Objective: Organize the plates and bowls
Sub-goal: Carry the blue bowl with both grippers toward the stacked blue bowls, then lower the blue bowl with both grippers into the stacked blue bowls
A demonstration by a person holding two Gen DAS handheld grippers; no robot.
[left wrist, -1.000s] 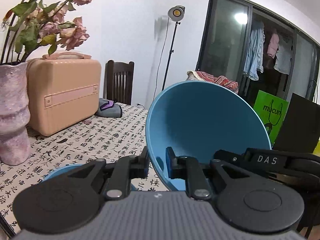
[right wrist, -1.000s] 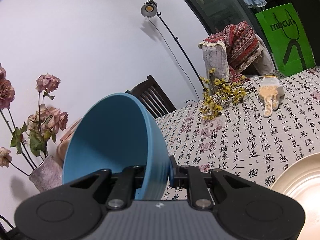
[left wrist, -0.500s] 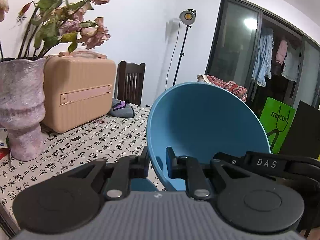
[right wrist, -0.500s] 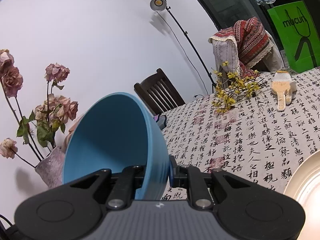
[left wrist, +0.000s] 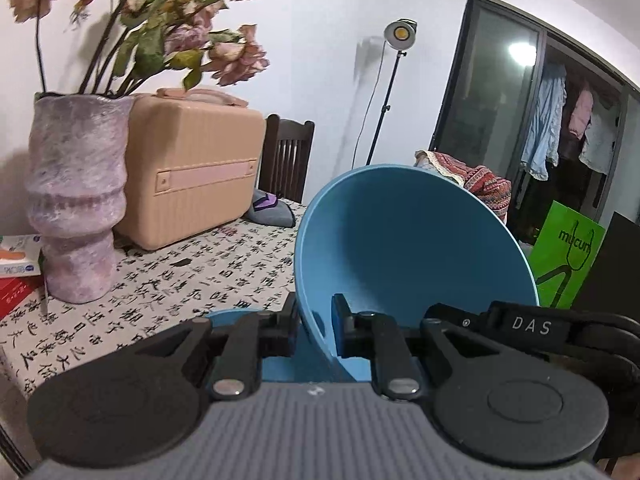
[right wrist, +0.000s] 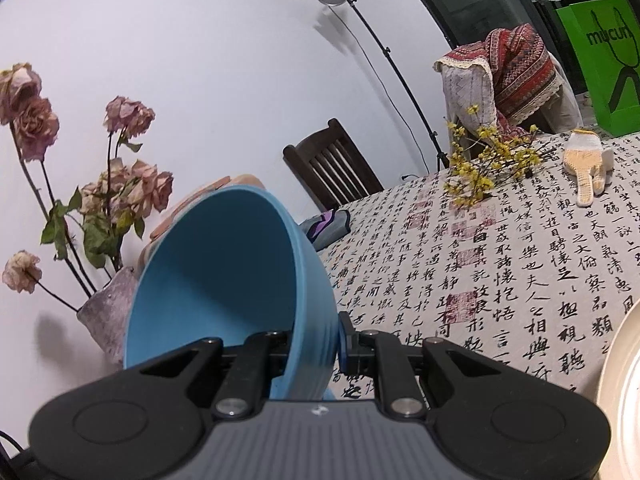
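The left claw (left wrist: 316, 322) is pinching the rim of a blue bowl (left wrist: 404, 240), holding it tipped above the bench (left wrist: 192, 276). The right claw (right wrist: 316, 342) is pinching another blue bowl (right wrist: 224, 268) near a cream plate (right wrist: 624, 392).

Blue bowls: at least two in the left wrist view, one tilted bowl (left wrist: 412, 248) at centre and another blue piece (left wrist: 228, 316) under it at 7 o'clock (only a sliver shows). One cream plate (right wrist: 622, 392) at 4 o'clock. One vase (left wrist: 76, 196) at 9 o'clock. One suitcase (left wrist: 192, 168). One green bag (left wrist: 568, 256) at 3 o'clock.
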